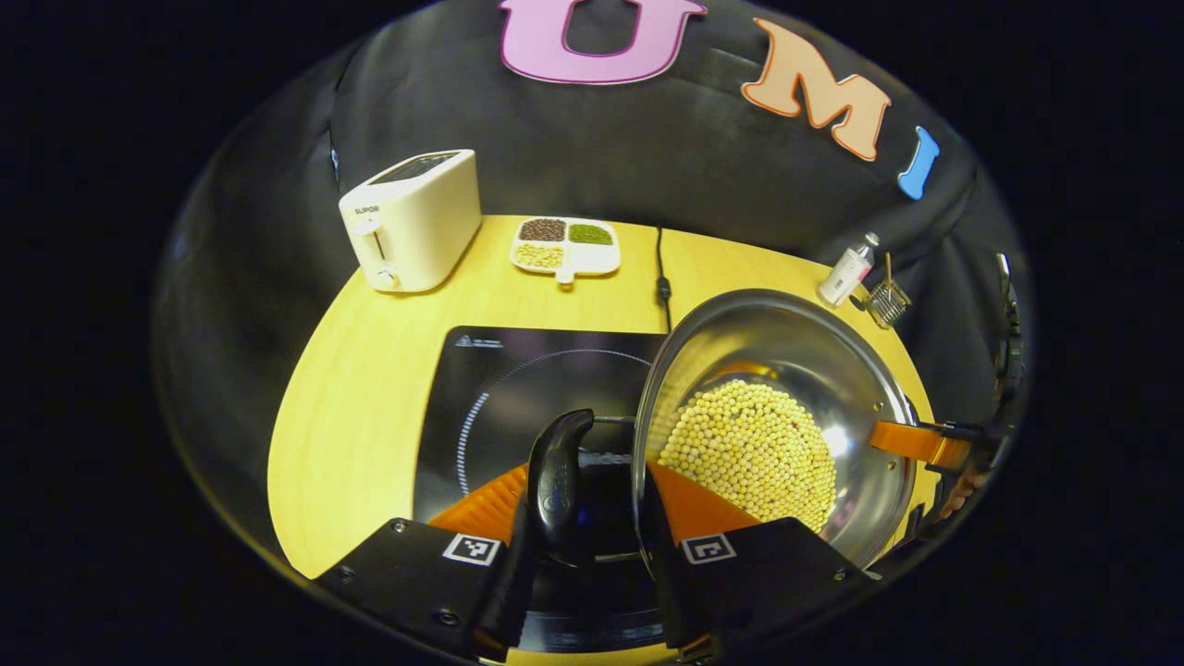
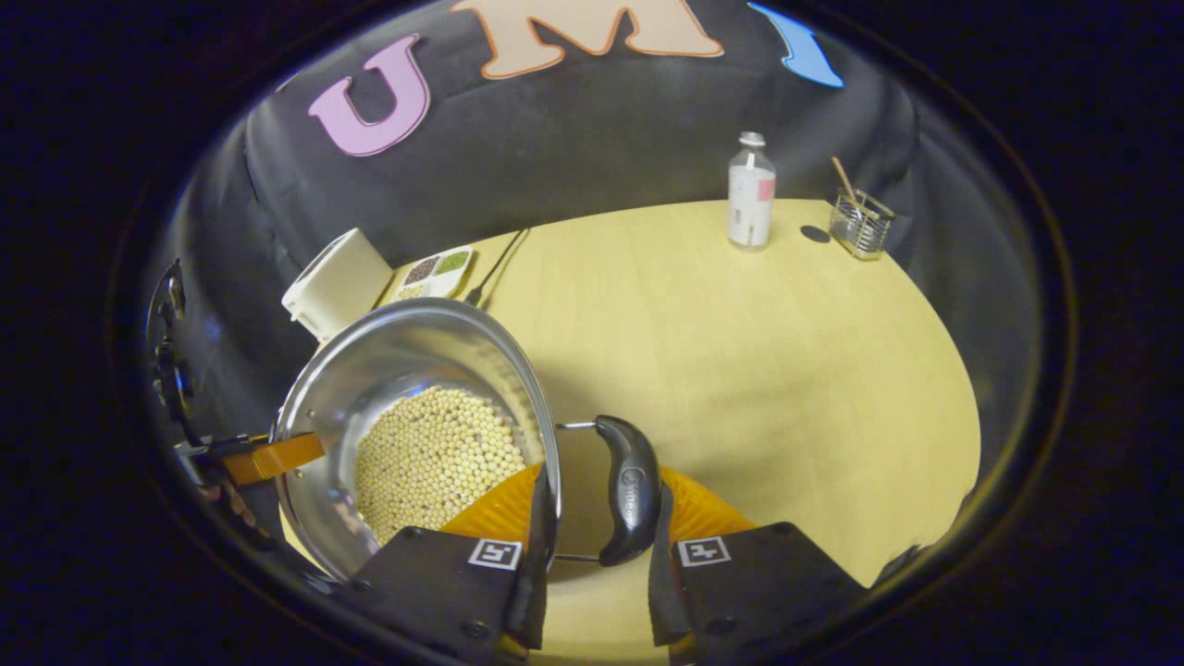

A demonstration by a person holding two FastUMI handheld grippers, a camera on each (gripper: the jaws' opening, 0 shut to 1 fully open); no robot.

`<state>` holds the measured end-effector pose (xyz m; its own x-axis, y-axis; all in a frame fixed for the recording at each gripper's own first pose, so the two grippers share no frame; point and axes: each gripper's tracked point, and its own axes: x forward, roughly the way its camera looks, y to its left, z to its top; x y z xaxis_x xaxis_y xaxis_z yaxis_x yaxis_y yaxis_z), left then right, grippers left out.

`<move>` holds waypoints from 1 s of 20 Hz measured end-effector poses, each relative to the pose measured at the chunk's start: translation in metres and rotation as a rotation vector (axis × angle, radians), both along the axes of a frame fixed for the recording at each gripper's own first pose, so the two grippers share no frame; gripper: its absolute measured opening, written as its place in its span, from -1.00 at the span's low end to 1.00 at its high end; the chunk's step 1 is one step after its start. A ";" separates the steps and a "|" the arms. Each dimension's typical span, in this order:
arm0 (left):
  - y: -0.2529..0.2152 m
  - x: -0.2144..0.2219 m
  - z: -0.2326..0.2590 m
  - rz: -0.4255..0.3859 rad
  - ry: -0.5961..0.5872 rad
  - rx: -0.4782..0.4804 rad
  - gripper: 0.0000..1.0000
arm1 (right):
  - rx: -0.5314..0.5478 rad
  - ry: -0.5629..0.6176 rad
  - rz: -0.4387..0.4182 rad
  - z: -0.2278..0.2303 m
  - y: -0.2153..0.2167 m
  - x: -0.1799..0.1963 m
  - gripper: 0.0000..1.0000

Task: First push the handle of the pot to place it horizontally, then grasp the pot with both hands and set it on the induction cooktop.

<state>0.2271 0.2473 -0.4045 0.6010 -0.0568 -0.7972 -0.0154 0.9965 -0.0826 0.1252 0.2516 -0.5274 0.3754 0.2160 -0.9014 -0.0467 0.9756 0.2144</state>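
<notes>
Both handles lie horizontal; my left gripper (image 1: 581, 555) clamps one black handle (image 1: 560, 481), my right gripper (image 2: 592, 564) the other. The pot (image 1: 786, 342), polished steel, round, holding pale beans (image 1: 754, 453), hangs tilted beside the glossy black induction cooktop (image 1: 518, 388). Left: shift over cooktop, lower onto it.

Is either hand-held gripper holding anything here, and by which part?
Both hold the round stainless-steel pot of pale beans: the left hand-held gripper by one black side handle, the right hand-held gripper by the opposite black handle.
</notes>
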 end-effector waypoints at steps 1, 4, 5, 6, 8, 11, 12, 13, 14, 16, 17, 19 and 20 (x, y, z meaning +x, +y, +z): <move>0.012 0.001 -0.001 -0.004 0.005 -0.002 0.14 | -0.006 0.006 -0.002 0.000 0.012 -0.001 -0.07; 0.042 0.005 0.000 -0.006 -0.005 -0.006 0.13 | -0.016 0.012 0.004 0.003 0.045 -0.004 -0.07; 0.052 0.005 -0.002 -0.008 -0.004 -0.005 0.12 | -0.018 0.014 0.004 0.004 0.053 -0.005 -0.07; 0.059 0.005 -0.001 -0.009 -0.002 -0.007 0.12 | -0.023 0.014 0.007 0.004 0.061 -0.004 -0.07; 0.070 0.007 -0.004 -0.006 -0.004 -0.014 0.14 | -0.028 0.016 0.012 0.004 0.073 -0.004 -0.07; 0.084 0.006 -0.007 0.003 0.001 -0.019 0.14 | -0.033 0.022 0.020 0.002 0.087 -0.005 -0.07; 0.087 0.009 -0.006 0.004 -0.006 -0.020 0.13 | -0.032 0.021 0.020 0.003 0.091 -0.004 -0.07; 0.090 0.010 -0.007 0.000 -0.013 -0.019 0.14 | -0.032 0.020 0.019 0.003 0.094 -0.004 -0.07; 0.091 0.012 -0.007 -0.002 -0.017 -0.019 0.12 | -0.032 0.023 0.016 0.002 0.097 -0.002 -0.07; 0.096 0.019 -0.006 -0.002 -0.042 -0.015 0.12 | -0.028 0.028 0.007 0.000 0.101 -0.001 0.04; 0.097 0.018 -0.007 -0.003 -0.045 -0.013 0.12 | -0.027 0.034 0.004 0.001 0.101 -0.004 -0.07; 0.097 0.019 -0.007 0.009 -0.051 -0.016 0.15 | -0.026 0.026 0.009 -0.001 0.102 -0.003 -0.06; 0.098 0.019 -0.008 0.015 -0.047 -0.016 0.18 | -0.023 0.022 0.012 0.000 0.102 -0.001 -0.01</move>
<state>0.2460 0.3450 -0.4122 0.6385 -0.0600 -0.7672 -0.0262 0.9947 -0.0996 0.1239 0.3539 -0.5278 0.3526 0.1998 -0.9142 -0.0538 0.9797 0.1934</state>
